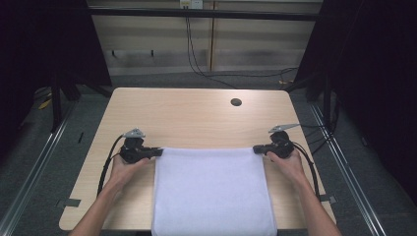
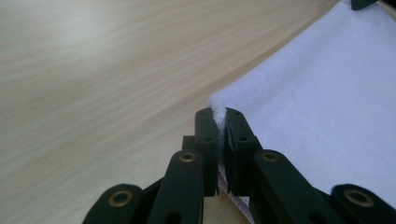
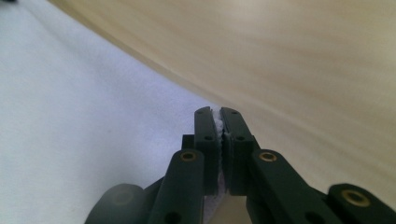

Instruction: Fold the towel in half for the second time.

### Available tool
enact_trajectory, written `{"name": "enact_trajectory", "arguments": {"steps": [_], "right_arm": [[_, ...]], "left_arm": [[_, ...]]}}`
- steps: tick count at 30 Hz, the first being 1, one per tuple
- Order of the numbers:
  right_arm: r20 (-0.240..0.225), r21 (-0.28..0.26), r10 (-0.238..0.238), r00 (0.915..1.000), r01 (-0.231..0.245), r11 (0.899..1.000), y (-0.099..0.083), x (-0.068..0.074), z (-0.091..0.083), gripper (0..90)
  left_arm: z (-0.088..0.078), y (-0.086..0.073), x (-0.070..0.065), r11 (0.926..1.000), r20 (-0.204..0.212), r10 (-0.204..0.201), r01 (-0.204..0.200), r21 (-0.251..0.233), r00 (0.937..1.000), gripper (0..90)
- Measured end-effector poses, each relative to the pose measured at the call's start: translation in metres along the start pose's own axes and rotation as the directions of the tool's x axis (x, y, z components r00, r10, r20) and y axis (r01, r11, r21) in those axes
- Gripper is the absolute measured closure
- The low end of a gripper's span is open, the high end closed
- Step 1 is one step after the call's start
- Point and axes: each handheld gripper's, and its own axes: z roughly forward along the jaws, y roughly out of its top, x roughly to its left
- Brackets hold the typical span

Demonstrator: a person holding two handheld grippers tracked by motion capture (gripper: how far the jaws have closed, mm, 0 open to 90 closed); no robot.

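White towel (image 1: pixel 212 191), plain, fluffy, spread flat on the table's (image 1: pixel 187 115) near half, near edge hanging over the front edge; its two far corners are pinched, far edge straight between them.

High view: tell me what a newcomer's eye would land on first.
The white terry-cloth towel draws the eye, spread flat on the near half of the pale wooden table and hanging over its near edge. At the towel's two far corners sit the black two-jaw grippers: the left gripper is shut on the left corner and the right gripper on the right corner. A small dark round hole marks the table's far side.
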Motion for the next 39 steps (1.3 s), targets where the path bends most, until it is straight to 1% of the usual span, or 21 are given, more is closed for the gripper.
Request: {"name": "enact_trajectory", "arguments": {"steps": [2, 3, 5, 11, 13, 16, 18, 19, 21, 22, 26, 28, 30, 31, 32, 33, 34, 35, 36, 37, 39], "right_arm": [[-0.013, -0.08, -0.005, 0.9999, 0.004, 0.997, 0.012, 0.0, -0.012, 86.8], [-0.013, -0.08, -0.005, 0.9999, 0.004, 0.997, 0.012, 0.0, -0.012, 86.8], [-0.002, -0.117, -0.018, 0.9998, 0.018, 0.993, 0.024, 0.0, -0.018, 86.8], [0.038, -0.167, -0.031, 0.9988, 0.037, 0.985, 0.051, -0.005, -0.029, 86.7], [0.057, -0.17, -0.037, 0.9977, 0.047, 0.984, 0.06, -0.007, -0.031, 86.7], [0.074, -0.181, -0.029, 0.9968, 0.042, 0.983, 0.07, -0.011, -0.033, 86.8], [0.077, -0.209, -0.008, 0.997, 0.024, 0.978, 0.076, -0.016, -0.037, 86.8], [0.077, -0.209, -0.008, 0.997, 0.024, 0.978, 0.076, -0.016, -0.037, 86.8], [0.09, -0.209, -0.007, 0.9959, 0.026, 0.977, 0.079, -0.019, -0.039, 86.9], [0.112, -0.223, 0.008, 0.9936, 0.018, 0.975, 0.083, -0.022, -0.043, 86.9], [0.12, -0.245, 0.011, 0.9927, 0.019, 0.969, 0.088, -0.023, -0.052, 87.1], [0.113, -0.265, 0.008, 0.9936, 0.023, 0.964, 0.089, -0.02, -0.057, 87.2], [0.075, -0.297, 0.007, 0.9972, 0.016, 0.955, 0.084, -0.014, -0.068, 87.2], [0.075, -0.297, 0.007, 0.9972, 0.016, 0.955, 0.084, -0.014, -0.068, 87.2], [0.045, -0.319, 0.004, 0.999, 0.011, 0.948, 0.076, -0.009, -0.077, 87.3], [0.045, -0.319, 0.004, 0.999, 0.011, 0.948, 0.076, -0.009, -0.077, 87.3], [0.039, -0.323, -0.005, 0.9992, 0.018, 0.946, 0.072, -0.006, -0.081, 87.2], [0.032, -0.325, -0.019, 0.9993, 0.028, 0.945, 0.068, -0.002, -0.086, 87.2], [0.008, -0.345, -0.039, 0.9992, 0.039, 0.938, 0.061, 0.006, -0.095, 87.2], [0.008, -0.345, -0.039, 0.9992, 0.039, 0.938, 0.061, 0.006, -0.095, 87.2], [0.003, -0.34, -0.056, 0.9985, 0.053, 0.939, 0.054, 0.014, -0.101, 87.2]], "left_arm": [[-0.007, 0.009, 0.004, 0.9985, -0.009, -0.021, 0.021, -0.051, 0.9997, 86.0], [-0.007, 0.009, 0.004, 0.9985, -0.009, -0.021, 0.021, -0.051, 0.9997, 85.9], [-0.01, 0.016, 0.007, 0.9959, -0.015, -0.035, 0.034, -0.084, 0.9993, 85.9], [-0.013, 0.043, 0.009, 0.9927, -0.05, -0.02, 0.014, -0.12, 0.9985, 85.9], [-0.012, 0.053, 0.01, 0.9909, -0.062, -0.019, 0.011, -0.134, 0.9979, 85.9], [-0.011, 0.068, 0.014, 0.9888, -0.074, -0.026, 0.015, -0.148, 0.9969, 85.9], [-0.011, 0.08, 0.014, 0.9868, -0.078, -0.02, 0.007, -0.162, 0.9967, 85.9], [-0.011, 0.08, 0.014, 0.9868, -0.078, -0.02, 0.007, -0.162, 0.9967, 85.9], [-0.013, 0.086, 0.012, 0.9844, -0.072, -0.01, -0.003, -0.176, 0.9973, 85.9], [-0.014, 0.092, 0.009, 0.9838, -0.077, 0.01, -0.023, -0.178, 0.997, 85.9], [-0.021, 0.101, 0.001, 0.9793, -0.077, 0.034, -0.048, -0.197, 0.9965, 85.9], [-0.026, 0.102, -0.007, 0.978, -0.063, 0.058, -0.069, -0.197, 0.9964, 85.9], [-0.036, 0.098, -0.014, 0.9744, -0.059, 0.091, -0.101, -0.201, 0.9941, 85.9], [-0.036, 0.098, -0.014, 0.9744, -0.059, 0.091, -0.101, -0.201, 0.9941, 85.9], [-0.045, 0.092, -0.017, 0.9705, -0.019, 0.072, -0.075, -0.229, 0.9972, 85.9], [-0.045, 0.092, -0.017, 0.9705, -0.019, 0.072, -0.075, -0.229, 0.9972, 85.9], [-0.05, 0.087, -0.019, 0.9692, 0.005, 0.06, -0.057, -0.24, 0.9982, 85.9], [-0.054, 0.083, -0.022, 0.9673, 0.014, 0.059, -0.053, -0.248, 0.9982, 85.9], [-0.06, 0.076, -0.028, 0.9648, 0.031, 0.06, -0.05, -0.258, 0.9977, 85.9], [-0.06, 0.076, -0.028, 0.9648, 0.031, 0.06, -0.05, -0.258, 0.9977, 85.9], [-0.064, 0.068, -0.036, 0.9661, 0.033, 0.074, -0.063, -0.25, 0.9967, 85.9]]}}
